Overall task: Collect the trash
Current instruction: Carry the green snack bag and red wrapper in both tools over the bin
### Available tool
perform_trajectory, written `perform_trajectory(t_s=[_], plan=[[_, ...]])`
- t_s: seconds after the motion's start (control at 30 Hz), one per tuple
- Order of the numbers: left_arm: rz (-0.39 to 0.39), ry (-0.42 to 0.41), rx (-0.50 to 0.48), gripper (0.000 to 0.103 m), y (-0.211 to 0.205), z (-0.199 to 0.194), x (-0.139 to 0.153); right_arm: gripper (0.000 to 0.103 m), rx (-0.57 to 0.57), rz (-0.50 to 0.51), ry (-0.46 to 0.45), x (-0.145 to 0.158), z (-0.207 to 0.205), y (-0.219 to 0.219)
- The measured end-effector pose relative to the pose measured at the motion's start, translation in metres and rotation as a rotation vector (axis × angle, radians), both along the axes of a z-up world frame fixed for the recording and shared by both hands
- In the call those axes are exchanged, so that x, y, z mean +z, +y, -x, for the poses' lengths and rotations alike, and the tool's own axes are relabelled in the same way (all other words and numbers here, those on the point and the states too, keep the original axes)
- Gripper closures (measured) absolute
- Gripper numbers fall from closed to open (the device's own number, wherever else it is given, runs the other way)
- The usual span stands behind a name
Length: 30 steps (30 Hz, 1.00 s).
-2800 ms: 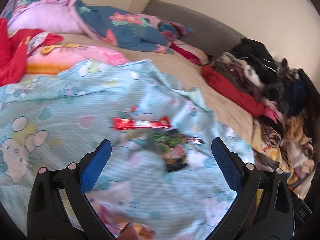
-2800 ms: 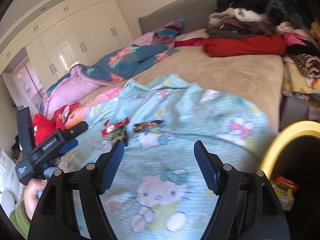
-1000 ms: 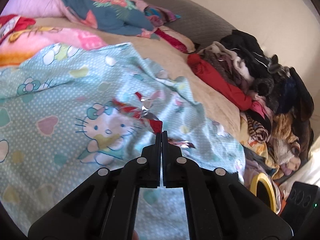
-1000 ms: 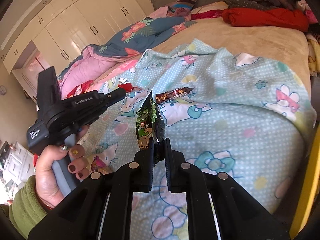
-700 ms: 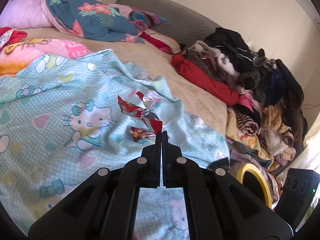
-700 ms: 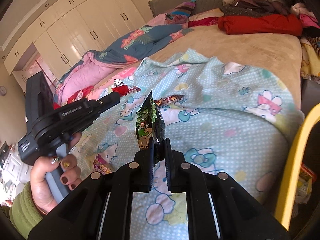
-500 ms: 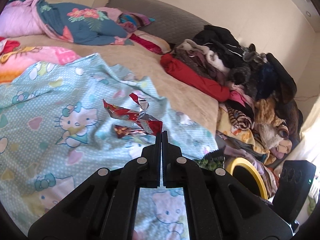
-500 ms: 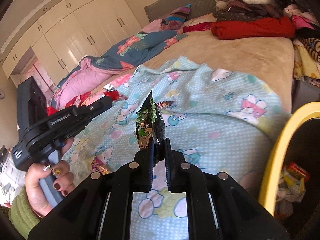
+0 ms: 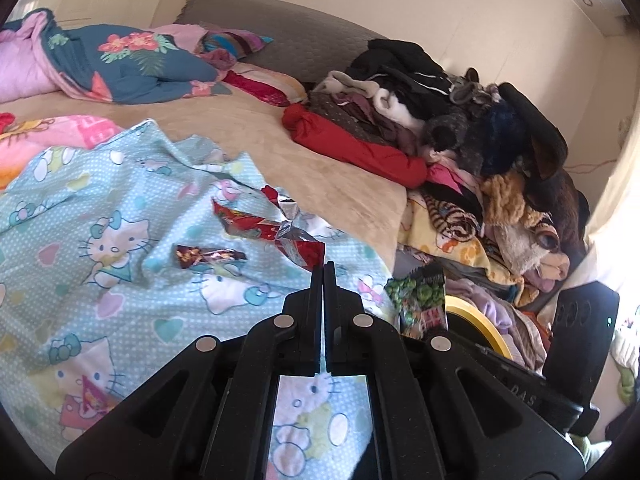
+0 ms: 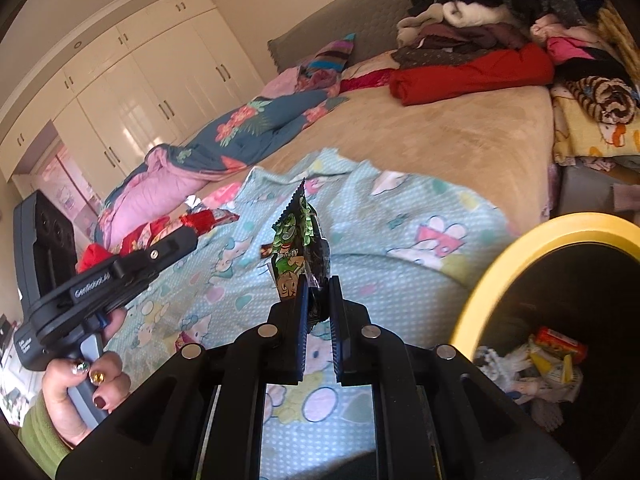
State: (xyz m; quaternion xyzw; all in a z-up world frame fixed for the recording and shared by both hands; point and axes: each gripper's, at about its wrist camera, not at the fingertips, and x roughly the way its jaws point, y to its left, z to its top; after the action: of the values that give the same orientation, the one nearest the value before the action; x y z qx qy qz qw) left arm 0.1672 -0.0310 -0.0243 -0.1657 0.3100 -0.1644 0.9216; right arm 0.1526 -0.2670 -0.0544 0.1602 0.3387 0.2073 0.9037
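Since the earlier frames, both grippers have swung away from the middle of the bed toward its corner, and the yellow-rimmed bin (image 10: 532, 240) is now filling the lower right of the right wrist view, where before only a sliver of its rim was showing. The left gripper (image 9: 323, 270) is staying clenched on one end of a crumpled red wrapper (image 9: 264, 228), which is hanging lifted above the light blue cartoon-cat blanket (image 9: 100, 208). The right gripper (image 10: 318, 284) is pinching the bottom edge of a green snack packet (image 10: 298, 240), holding it upright just left of the bin's rim and above the blanket. A third, dark wrapper (image 9: 208, 255) is lying flat on the blanket, near the red one but apart from it. Inside the bin, white, yellow and red scraps (image 10: 536, 364) are sitting at the bottom. A person's hand (image 10: 84, 392) with painted nails and a green sleeve is gripping the left gripper's handle. A pile of clothes (image 9: 460, 120) is resting along the bed's far side.
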Motion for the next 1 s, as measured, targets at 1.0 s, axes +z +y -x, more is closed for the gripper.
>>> perform_trajectory(t_s=[1.0], plan=[[-0.062, 0.009, -0.269, 0.103, -0.111, 0.037, 0.000, 0.093, -0.297, 0.001, 0.039, -0.002, 0.019, -0.143]])
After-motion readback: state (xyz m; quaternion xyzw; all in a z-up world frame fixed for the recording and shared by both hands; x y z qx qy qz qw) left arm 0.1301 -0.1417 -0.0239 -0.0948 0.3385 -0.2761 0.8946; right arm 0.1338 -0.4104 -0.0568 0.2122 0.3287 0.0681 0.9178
